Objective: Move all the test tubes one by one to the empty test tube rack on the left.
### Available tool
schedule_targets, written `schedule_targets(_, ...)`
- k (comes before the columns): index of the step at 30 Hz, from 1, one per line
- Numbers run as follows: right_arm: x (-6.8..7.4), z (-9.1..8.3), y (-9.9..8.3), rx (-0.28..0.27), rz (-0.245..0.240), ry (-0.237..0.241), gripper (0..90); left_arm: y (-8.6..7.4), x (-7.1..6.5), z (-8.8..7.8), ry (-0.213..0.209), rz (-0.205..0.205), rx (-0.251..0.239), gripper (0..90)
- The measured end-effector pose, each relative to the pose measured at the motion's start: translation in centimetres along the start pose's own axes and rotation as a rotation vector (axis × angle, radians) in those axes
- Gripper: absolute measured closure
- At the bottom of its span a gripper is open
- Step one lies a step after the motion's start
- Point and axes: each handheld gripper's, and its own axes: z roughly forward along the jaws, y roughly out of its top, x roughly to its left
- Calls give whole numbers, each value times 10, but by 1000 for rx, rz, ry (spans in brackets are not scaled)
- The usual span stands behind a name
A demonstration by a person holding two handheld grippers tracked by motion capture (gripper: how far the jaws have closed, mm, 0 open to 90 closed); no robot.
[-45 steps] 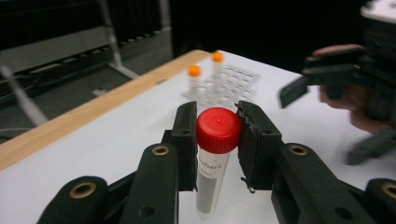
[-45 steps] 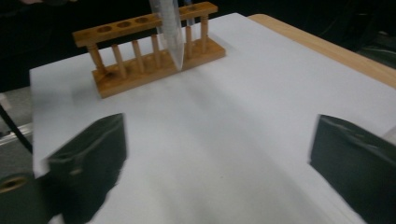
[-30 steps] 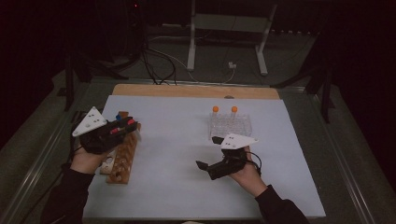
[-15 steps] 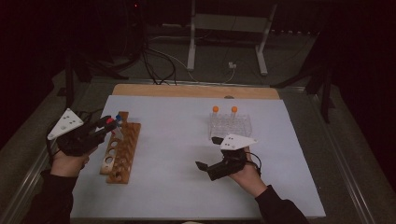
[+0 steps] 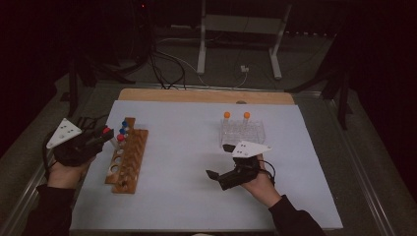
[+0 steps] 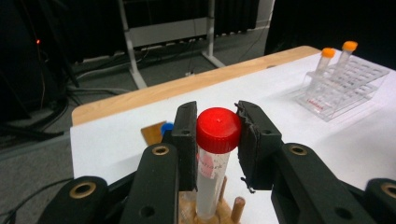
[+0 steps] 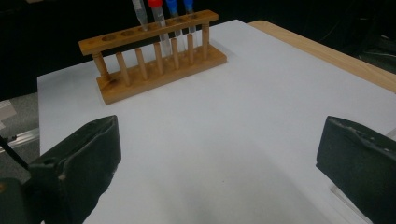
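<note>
The left gripper (image 6: 217, 140) pinches the red-capped clear plastic tube (image 6: 215, 154) at its cap, tube standing in the wooden rack (image 5: 127, 160). The right gripper (image 5: 222, 177) (fingers spread, holding nothing) hovers over the white tabletop (image 5: 187, 147). A tilted pull could jam the tube — or tip the rack.

The room is dim and the surroundings fall to black; only the white counter (image 5: 196, 162) catches soft light from overhead. The high view is grainy and murky. Both tool views are brighter but soft, with blurred near jaws at six o'clock and faint shadows beneath them.
</note>
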Motion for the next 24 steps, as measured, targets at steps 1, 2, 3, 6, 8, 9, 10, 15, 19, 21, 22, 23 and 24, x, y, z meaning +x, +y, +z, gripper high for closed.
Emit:
schedule_targets(1, 0, 0, 0, 1, -2, 0, 0, -1, 0, 1, 5, -1, 5, 713)
schedule_targets(2, 0, 0, 0, 1, -1, -1, 0, -3, 0, 1, 2, -3, 9, 713)
schedule_targets(3, 0, 0, 0, 1, 2, 0, 0, -4, 0, 2, 2, -5, 12, 713)
schedule_targets(6, 0, 0, 0, 2, -1, 1, 0, -7, -1, 6, -4, -4, 29, 713)
schedule_targets(8, 0, 0, 0, 1, 2, 1, 0, -10, 0, 8, -8, -12, 37, 713)
schedule_targets(9, 0, 0, 0, 3, 2, 2, 0, -11, 0, 10, -6, -11, 43, 713)
schedule_targets(10, 0, 0, 0, 3, -1, 1, 0, -12, 0, 11, -7, -12, 50, 713)
schedule_targets(15, 0, 0, 0, 7, -3, 5, 1, -16, -1, 14, -11, -14, 68, 713)
schedule_targets(19, 0, 0, 0, 4, -8, 10, 0, -20, 0, 16, -15, -26, 82, 713)
schedule_targets(21, 0, -1, 0, 4, -6, 11, 0, -23, 0, 18, -20, -31, 90, 713)
schedule_targets(22, 0, -1, 0, 4, -7, 11, 0, -24, 1, 19, -26, -34, 97, 713)
schedule_targets(23, 0, -1, 0, 3, -8, 11, 0, -25, 1, 20, -26, -36, 103, 713)
schedule_targets(24, 0, -1, 0, 3, -7, 11, 0, -26, 2, 21, -28, -39, 109, 713)
